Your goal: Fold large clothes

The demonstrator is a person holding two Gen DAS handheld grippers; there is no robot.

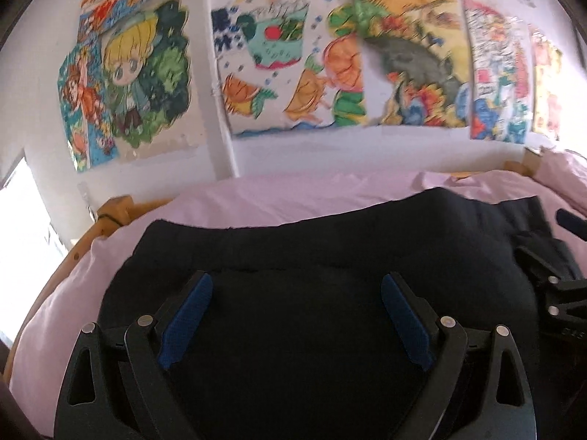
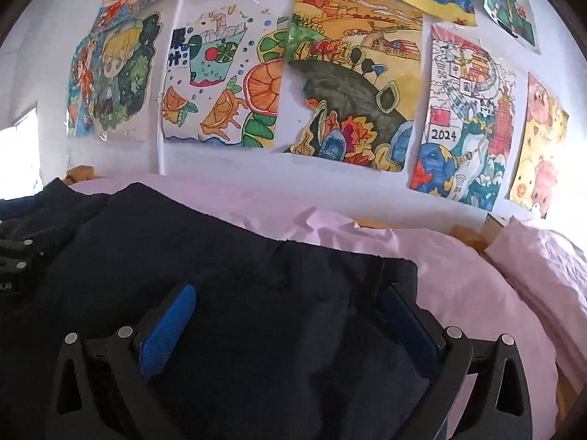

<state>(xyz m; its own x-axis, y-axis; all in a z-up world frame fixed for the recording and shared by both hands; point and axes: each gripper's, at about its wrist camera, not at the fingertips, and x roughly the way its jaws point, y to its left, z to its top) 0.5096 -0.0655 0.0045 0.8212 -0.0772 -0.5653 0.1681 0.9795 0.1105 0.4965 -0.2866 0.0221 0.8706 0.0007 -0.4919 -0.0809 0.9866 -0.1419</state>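
I hold both the left claw [image 1: 297, 315] and right claw [image 2: 290, 326] spread wide and empty above the dark garment [image 1: 293, 249] on the pink bed [image 1: 293, 198].

Bright daylight comes from a window [image 1: 22, 256] on the left, so white it glares. The left picture is smeared and blurry. Both pictures bend round, with dark corners. The dark cloth [image 2: 227, 293] shows little detail.

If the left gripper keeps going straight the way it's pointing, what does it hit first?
Most likely the dark garment on the pink bedsheet. The left gripper is open, tilted down over the cloth, with nothing between its fingers. Depth is hard to judge through the fisheye.
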